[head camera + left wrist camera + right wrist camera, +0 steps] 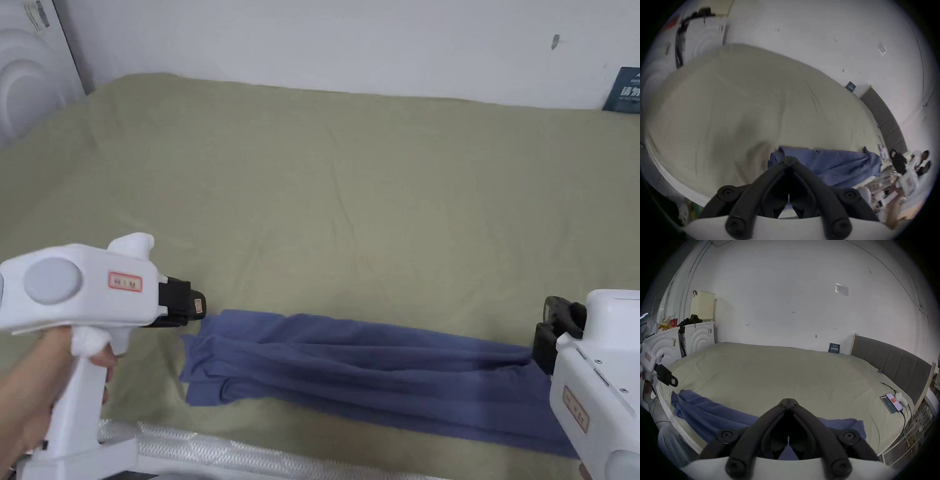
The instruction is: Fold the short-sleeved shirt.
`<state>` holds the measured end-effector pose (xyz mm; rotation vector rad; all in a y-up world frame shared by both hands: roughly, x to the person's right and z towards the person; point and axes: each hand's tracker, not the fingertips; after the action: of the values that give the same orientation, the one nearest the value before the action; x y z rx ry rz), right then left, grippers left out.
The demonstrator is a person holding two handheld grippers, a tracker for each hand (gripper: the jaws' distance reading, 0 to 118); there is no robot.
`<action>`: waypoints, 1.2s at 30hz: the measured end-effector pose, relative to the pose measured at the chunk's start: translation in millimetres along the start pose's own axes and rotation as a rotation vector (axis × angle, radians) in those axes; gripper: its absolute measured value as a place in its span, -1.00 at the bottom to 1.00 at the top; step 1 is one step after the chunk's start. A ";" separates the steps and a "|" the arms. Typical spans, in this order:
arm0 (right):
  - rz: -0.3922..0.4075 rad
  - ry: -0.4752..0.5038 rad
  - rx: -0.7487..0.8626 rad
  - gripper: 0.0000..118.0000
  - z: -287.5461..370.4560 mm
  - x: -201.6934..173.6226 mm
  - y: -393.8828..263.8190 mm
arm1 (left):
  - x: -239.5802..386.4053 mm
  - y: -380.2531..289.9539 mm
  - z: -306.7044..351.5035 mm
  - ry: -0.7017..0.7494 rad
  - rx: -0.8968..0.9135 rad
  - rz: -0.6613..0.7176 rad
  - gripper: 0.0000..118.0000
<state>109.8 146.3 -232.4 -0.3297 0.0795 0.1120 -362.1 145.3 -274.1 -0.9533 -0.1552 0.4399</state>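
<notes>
Shirt: the blue shirt (pixel 375 369) lay as a long narrow band on the bed (pixel 350 206), near the bed's front edge, with loose folds and wrinkles along its length.
Left end of shirt: it was bunched in several layers, just below the left claw.
Left claw: the left claw (pixel 197 305) was above the bed, just beside the left end of the shirt; in the left gripper view (pixel 789 158) its two jaws met at the tips with nothing between them.
Left hand: a hand (pixel 37 387) held the white handle of that tool.
Right claw: the right claw (pixel 542 340) was at the right end of the shirt; in the right gripper view (pixel 788 400) its jaws were closed tip to tip, above the cloth, and held nothing.
Contact: whether the right claw touched the shirt I could not tell.
Bed: it was covered by an olive-green sheet with light creases.
Phones: two phones (pixel 891 404) lay on the bed far to the right of the shirt, near the grey headboard (pixel 890 360).
Wall: a white wall (pixel 350 44) stood behind the bed.
</notes>
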 end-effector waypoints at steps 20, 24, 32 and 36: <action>-0.004 0.043 -0.035 -0.99 -3.7 -27.6 3.7 | -63.7 -4.8 -46.6 -0.501 -0.220 0.281 0.89; -0.003 0.046 -0.035 -0.99 -1.4 -31.2 2.3 | -39.7 -8.6 -73.9 -0.519 -0.271 0.259 0.87; -0.020 0.061 -0.029 -1.00 5.8 -26.5 6.9 | -48.1 -8.3 -69.1 -0.378 -0.241 0.246 -0.90; -0.016 0.068 -0.012 -1.00 12.2 -19.6 14.4 | -48.8 -4.8 -33.9 -0.341 -0.142 0.264 -0.90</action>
<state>89.3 162.0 -223.6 -0.3463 0.1435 0.0856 -393.9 96.5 -286.6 -1.0377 -0.3754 0.8443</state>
